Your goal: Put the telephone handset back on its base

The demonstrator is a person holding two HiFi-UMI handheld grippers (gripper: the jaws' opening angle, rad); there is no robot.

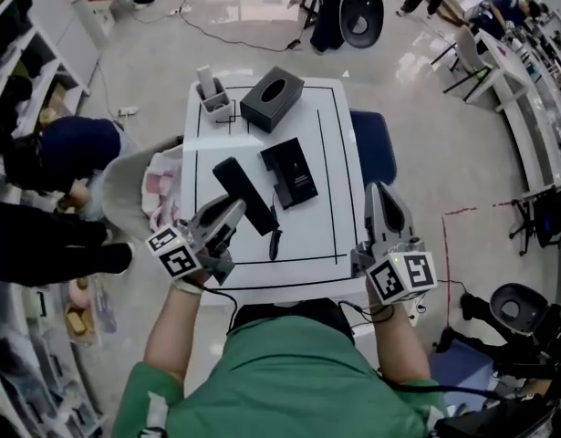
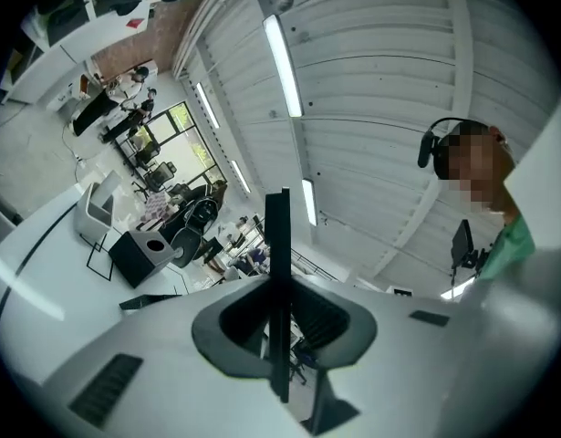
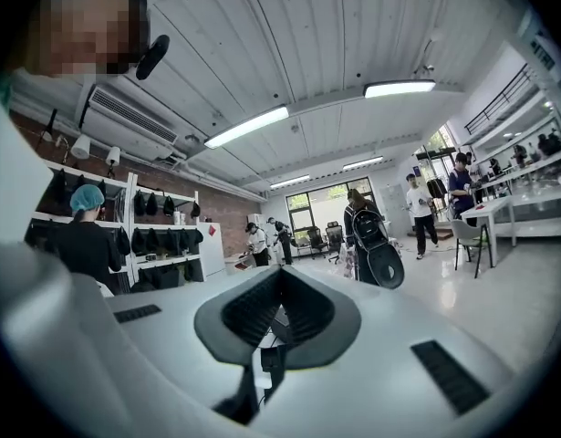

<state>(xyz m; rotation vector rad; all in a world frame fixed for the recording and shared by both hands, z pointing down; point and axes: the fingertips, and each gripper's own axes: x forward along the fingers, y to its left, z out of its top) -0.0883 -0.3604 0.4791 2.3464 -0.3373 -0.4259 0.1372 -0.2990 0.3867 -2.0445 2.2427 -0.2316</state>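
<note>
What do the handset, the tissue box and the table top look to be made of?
Handset: probably moulded plastic, matte black with no glare.
Tissue box: dark grey, dull finish and crisp edges; plastic or leatherette, can't tell.
Table top: smooth, even white with thin black lines, possibly laminate.

This is looking like a large open lab or workshop hall: strip lights [image 3: 248,127] are glowing along a white panelled ceiling [image 3: 335,35], people [image 3: 420,210] are standing by white desks [image 3: 499,203], shelves [image 3: 166,263] are holding dark bags [image 3: 148,206], and cables [image 1: 227,36] are trailing over a glossy floor [image 1: 417,108] near office chairs [image 1: 361,16].
</note>
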